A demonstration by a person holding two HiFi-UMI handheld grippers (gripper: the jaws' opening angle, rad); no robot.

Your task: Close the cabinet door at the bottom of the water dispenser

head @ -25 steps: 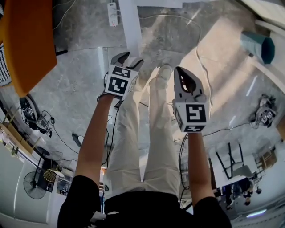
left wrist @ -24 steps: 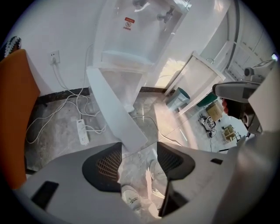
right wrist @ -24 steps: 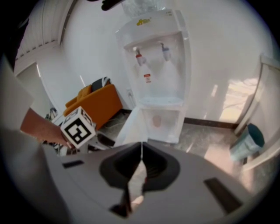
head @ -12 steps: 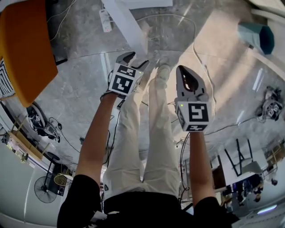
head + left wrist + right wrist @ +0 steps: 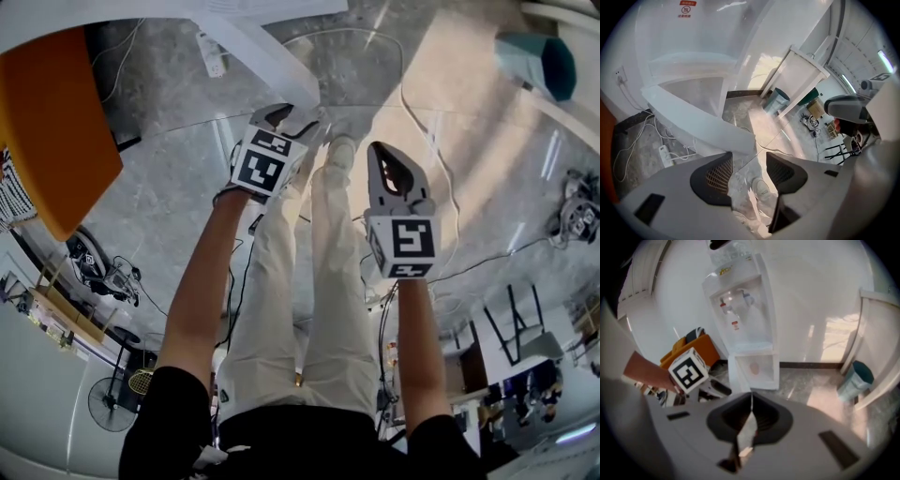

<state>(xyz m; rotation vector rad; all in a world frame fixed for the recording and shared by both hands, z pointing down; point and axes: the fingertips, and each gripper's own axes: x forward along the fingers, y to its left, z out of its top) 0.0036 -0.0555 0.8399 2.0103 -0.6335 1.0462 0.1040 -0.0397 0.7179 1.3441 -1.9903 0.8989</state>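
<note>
The white water dispenser (image 5: 740, 310) stands against the wall, its bottom cabinet (image 5: 754, 367) open. In the head view the swung-out door (image 5: 272, 61) shows as a white slanted slab. My left gripper (image 5: 286, 117) sits right at the door's near end. In the left gripper view the door (image 5: 698, 119) runs just beyond the left pad. That gripper (image 5: 749, 171) has its jaws apart and closing, with only floor and a shoe between them. My right gripper (image 5: 380, 150) hangs further right, away from the door. Its jaws (image 5: 751, 401) meet at the tips with nothing held.
An orange chair (image 5: 52, 131) is on the left. A power strip (image 5: 213, 52) with cables lies on the floor by the dispenser. A teal bin (image 5: 536, 61) stands under a white stand at the right. The person's legs (image 5: 300, 281) are below both grippers.
The left gripper has moved toward the open door until it is at the door's end. The right gripper has shifted slightly.
</note>
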